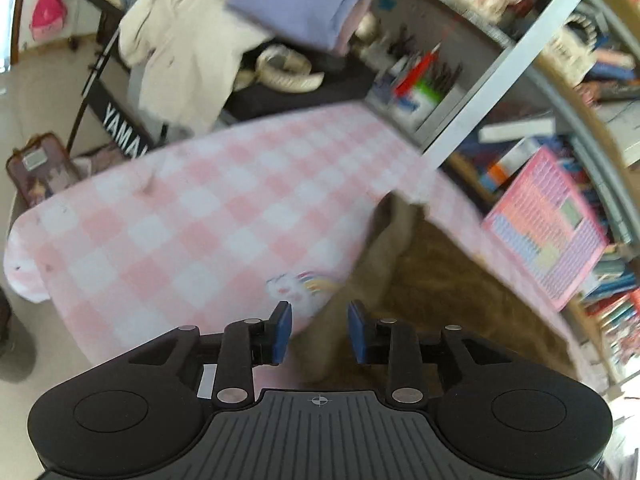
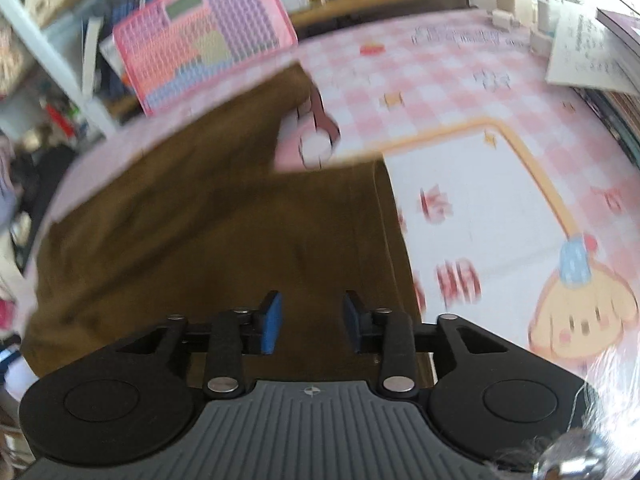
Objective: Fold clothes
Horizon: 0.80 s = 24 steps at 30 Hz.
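Observation:
A brown garment (image 2: 208, 224) lies spread on the pink checked tablecloth (image 2: 440, 88); it looks like trousers with two legs running away from me. In the left wrist view the brown garment (image 1: 432, 280) lies at the right, with a lighter brown fold (image 1: 384, 248) standing up at its edge. My left gripper (image 1: 319, 332) is open and empty, just above that fold's near end. My right gripper (image 2: 311, 320) is open and empty, over the garment's near end.
A pink grid board (image 2: 200, 36) leans on the shelves behind the table, also seen in the left wrist view (image 1: 548, 224). Books and papers (image 2: 592, 52) lie at the far right. A Yamaha keyboard (image 1: 120, 132) with clothes piled on it stands beyond the table's end.

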{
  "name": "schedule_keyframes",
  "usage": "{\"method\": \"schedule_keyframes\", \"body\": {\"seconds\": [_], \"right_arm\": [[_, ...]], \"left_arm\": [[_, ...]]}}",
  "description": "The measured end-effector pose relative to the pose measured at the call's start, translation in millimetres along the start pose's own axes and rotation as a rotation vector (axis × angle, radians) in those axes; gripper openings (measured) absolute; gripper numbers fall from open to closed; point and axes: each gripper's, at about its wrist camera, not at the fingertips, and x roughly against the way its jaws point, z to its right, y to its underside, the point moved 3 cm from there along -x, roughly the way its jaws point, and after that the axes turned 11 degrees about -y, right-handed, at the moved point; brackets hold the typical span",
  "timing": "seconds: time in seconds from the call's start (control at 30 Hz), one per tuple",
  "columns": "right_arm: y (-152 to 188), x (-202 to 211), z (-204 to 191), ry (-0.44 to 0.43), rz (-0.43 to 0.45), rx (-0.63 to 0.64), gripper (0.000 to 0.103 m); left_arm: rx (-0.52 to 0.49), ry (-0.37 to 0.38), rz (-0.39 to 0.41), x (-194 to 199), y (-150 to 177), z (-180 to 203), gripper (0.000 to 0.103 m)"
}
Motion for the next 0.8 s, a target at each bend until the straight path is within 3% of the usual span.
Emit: {"method": "schedule_keyframes", "body": {"seconds": [0.13, 0.27, 0.43, 0.57, 0.8], "right_arm": [[-41, -14, -1, -0.064, 0.026, 0.011, 0.039], [-85, -37, 5, -0.136, 0.016, 0.052, 0.042], [-134, -72, 20, -0.21, -0.039, 0.091, 0.046], [-164, -101, 33, -0.28, -0.091, 0.113, 0.047], [-209, -151, 52, -0.373, -0.146, 0.052, 0.049]], "left_arm": [[-0.026, 0.084, 0.009, 13, 20, 41, 0.031], [-0.079, 0.136, -0.045, 15, 61, 94, 0.032], [-0.139, 0.111, -0.089, 18, 115, 149, 0.032], [-0.199, 0.047, -0.067, 32, 149, 178, 0.034], [-0.237, -0.064, -0.083, 53, 186, 192, 0.034]]}}
